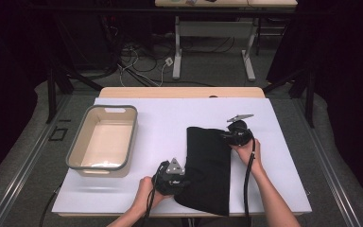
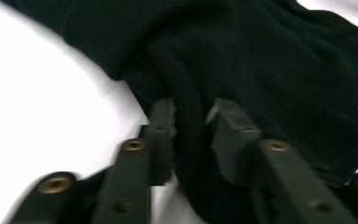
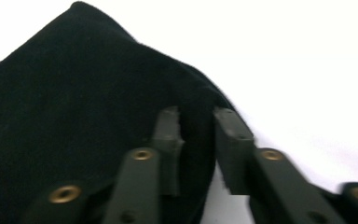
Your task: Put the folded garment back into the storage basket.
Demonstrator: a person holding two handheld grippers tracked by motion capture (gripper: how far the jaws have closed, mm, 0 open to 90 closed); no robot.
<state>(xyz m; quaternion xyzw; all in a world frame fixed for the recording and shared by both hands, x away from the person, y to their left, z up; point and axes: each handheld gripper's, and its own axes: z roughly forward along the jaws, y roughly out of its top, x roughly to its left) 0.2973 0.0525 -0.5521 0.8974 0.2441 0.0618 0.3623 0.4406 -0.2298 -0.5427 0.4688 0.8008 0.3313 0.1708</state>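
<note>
High view: left gripper (image 1: 182,182) and right gripper (image 1: 223,136) each pinch opposite edges of black cloth (image 1: 208,165) on white table (image 1: 160,127).

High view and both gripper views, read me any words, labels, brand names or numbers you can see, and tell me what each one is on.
No readable text anywhere.
Black cloth: plain, no tag or print showing.
Beige tub: no label showing.
White table cover: blank.
Left gripper and right gripper: plain black jaws; small pale marks on the bodies in the high view are too small to read.
</note>
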